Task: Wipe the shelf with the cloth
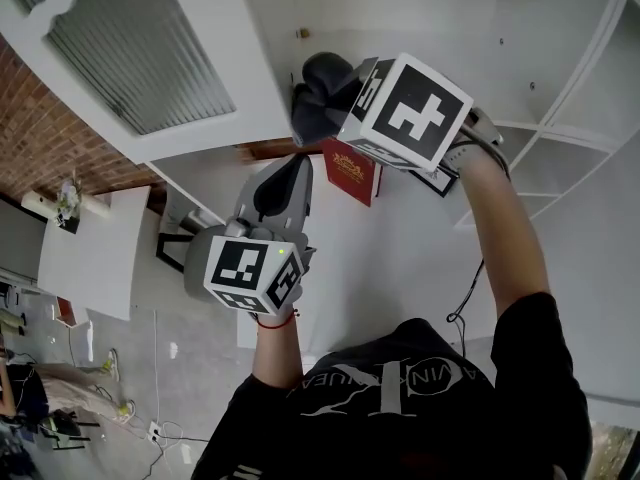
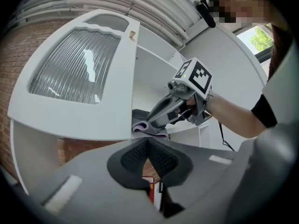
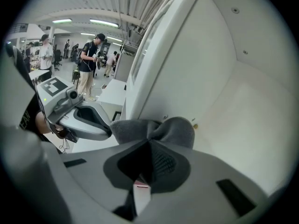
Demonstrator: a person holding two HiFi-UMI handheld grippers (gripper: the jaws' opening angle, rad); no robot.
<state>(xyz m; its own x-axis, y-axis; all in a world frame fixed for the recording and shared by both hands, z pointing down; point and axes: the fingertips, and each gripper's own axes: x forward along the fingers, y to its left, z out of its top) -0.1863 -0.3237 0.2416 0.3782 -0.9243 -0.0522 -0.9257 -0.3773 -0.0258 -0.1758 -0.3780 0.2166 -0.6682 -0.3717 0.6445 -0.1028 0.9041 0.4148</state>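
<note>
A dark grey cloth (image 1: pixel 322 86) is bunched at the tip of my right gripper (image 1: pixel 330 108), which is shut on it. In the right gripper view the cloth (image 3: pixel 156 129) bulges just past the closed jaws, against the white inner wall of the shelf unit (image 3: pixel 243 101). My left gripper (image 1: pixel 289 166) hangs below and left of the right one, its jaws together with nothing between them. The left gripper view looks past its closed jaws (image 2: pixel 148 141) at the right gripper (image 2: pixel 161 113) and the cloth (image 2: pixel 142 124), which shows a lilac edge.
An open white cabinet door with a ribbed glass pane (image 2: pixel 74 69) stands left of the shelf opening. A red box (image 1: pixel 350 173) and a small framed item (image 1: pixel 438 180) sit below the grippers. Two or three people (image 3: pixel 89 62) stand far back in the room.
</note>
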